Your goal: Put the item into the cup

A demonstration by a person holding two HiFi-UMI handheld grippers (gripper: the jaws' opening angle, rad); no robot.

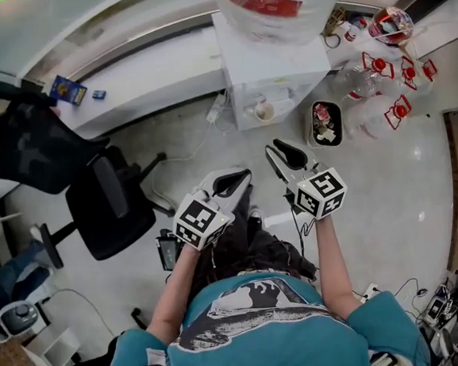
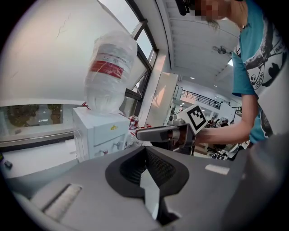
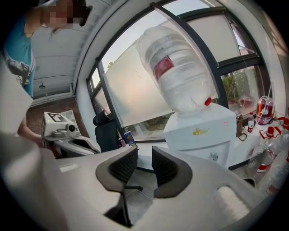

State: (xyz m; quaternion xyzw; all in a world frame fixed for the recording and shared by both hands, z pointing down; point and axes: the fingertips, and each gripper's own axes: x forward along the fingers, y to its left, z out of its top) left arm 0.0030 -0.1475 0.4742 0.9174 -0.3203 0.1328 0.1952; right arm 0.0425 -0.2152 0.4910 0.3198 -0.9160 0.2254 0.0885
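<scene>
My left gripper is held at waist height, and in the left gripper view its pads meet with nothing between them. My right gripper is beside it on the right. Its jaws stand apart with only floor showing through the gap. Both point at a white water dispenser about a step ahead. A small pale cup-like thing sits in the dispenser's tap niche. I cannot make out any item for the cup.
A large water bottle tops the dispenser. A small bin with rubbish stands right of it, beside several clear bottles with red handles. A black office chair is to my left. A white ledge runs along the window.
</scene>
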